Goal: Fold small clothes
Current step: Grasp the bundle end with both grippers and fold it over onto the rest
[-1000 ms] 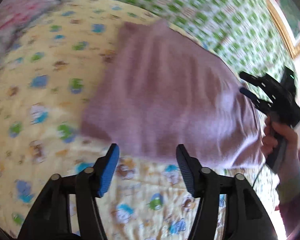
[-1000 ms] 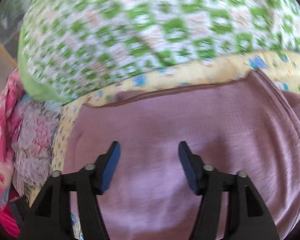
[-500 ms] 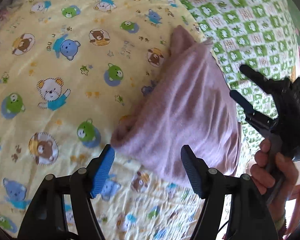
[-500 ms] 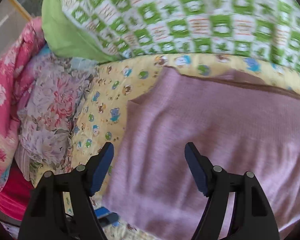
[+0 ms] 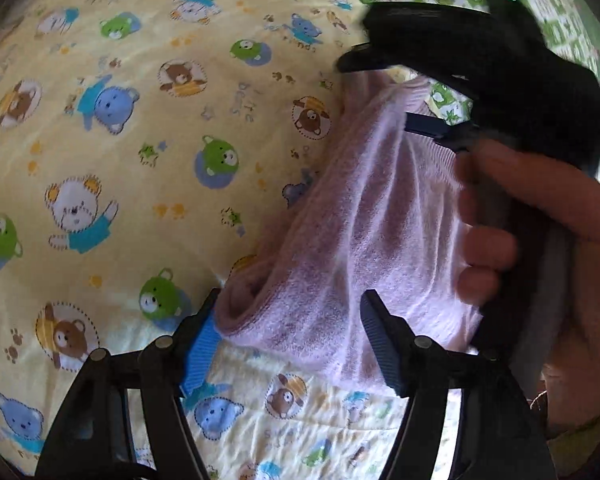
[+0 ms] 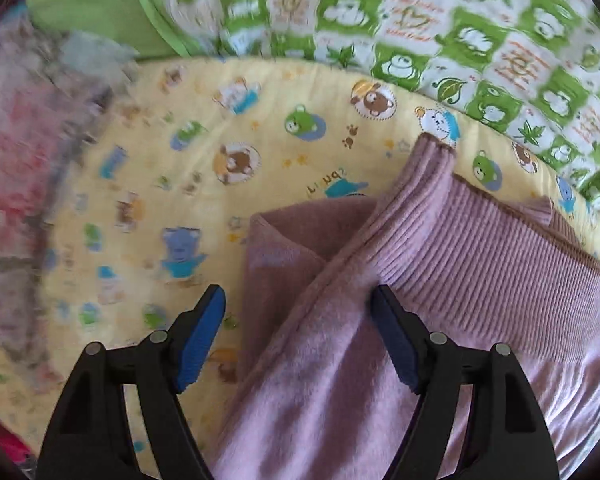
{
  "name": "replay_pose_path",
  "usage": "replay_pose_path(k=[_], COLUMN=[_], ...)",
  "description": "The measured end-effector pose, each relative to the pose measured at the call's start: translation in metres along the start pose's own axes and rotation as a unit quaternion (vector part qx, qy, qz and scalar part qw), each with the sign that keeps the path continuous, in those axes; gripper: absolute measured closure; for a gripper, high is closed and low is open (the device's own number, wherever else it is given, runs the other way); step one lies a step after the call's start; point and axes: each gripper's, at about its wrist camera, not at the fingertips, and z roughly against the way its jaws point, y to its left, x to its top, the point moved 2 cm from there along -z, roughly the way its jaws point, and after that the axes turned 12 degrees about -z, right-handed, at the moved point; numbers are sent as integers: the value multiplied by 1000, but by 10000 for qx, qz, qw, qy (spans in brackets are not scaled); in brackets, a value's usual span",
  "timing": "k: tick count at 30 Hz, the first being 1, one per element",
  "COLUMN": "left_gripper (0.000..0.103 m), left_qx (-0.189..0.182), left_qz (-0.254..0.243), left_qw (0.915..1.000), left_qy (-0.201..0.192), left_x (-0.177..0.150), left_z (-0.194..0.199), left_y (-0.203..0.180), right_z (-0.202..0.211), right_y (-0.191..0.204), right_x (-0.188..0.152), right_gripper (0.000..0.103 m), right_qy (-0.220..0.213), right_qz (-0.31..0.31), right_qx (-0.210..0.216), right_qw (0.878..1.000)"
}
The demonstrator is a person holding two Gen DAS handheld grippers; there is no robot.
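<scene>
The pink garment (image 5: 364, 232) is seen lying bunched on the yellow bear-print sheet (image 5: 140, 128), in the lower right of the left wrist view and across the lower right of the right wrist view, where its ribbed cuff (image 6: 432, 184) points toward the upper middle of the frame and a fleecy inner face is turned up.

Several slips can be judged likely from here. Since the fabric is doubled and rolled at its near edge, more than one layer could be caught at once, and the fold would then be dragged crooked. The sheet beneath is soft and wrinkled, so it could be pinched together with the garment. The two tools are crowded over the same small piece, so a collision, or pulls in opposing directions, could undo the shape already formed.

The left gripper (image 5: 292, 340) is shown fairly wide with its jaws closing; the rolled edge of the garment lies between them, touching or nearly touching the left blue pad (image 5: 198, 354), and no firm pinch is visible. The right gripper (image 6: 298, 336) is held wide, its jaws opening; the fleecy fabric passes between them, but the pads are not pressed on it. In the left wrist view the right gripper appears at the upper right, carried by a hand (image 5: 540, 232).
</scene>
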Motion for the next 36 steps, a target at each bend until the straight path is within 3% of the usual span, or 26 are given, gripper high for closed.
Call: replay_pose_path(k=[1,2,3,5,7,13,17,20,29,36], left_gripper=[51,67,76,89,92,93,93,94,94,94], left_qx=[71,168,164,70,3,-397,-792,-1188,-1721,-1682], left_qz=[-60,-173,-237,-382,-715,-1705,-2149,-2527,-3518,-3893], left_qw=[10000,9997,9995,9992,9974,9835,9716,9586,9200,9033], left_qy=[5,63,114,56,-65,-464,-599,-554,150,653], left_x=[1,3,5,7,10,16,15,8,-55,-83], left_z=[-1,-5,-8,-8,-4,27,40,34,-23,-85], left_y=[-2,-5,-6,-11,-24,-89,-137,-179,-291,-340], right_z=[-3,-3,0,5,16,69,109,129,153,146], right_y=[-2,-5,-12,-27,-52,-129,-195,-245,-360,-417], right_x=[0,0,1,5,10,10,3,-5,-34,-52], right_gripper=[33,40,55,76,84,86,86,86,86,86], right_qy=[-47,-104,-147,-71,38,-137,-371,-479,-970,-1194], right_qz=[7,-16,-92,-327,-745,-1586,-1916,-2187,-2371,-2292], right_qx=[-27,-44,56,396,1019,2345,2914,3051,2670,2322], right_qw=[10000,9999,9998,9987,9920,9590,9365,9256,9290,9377])
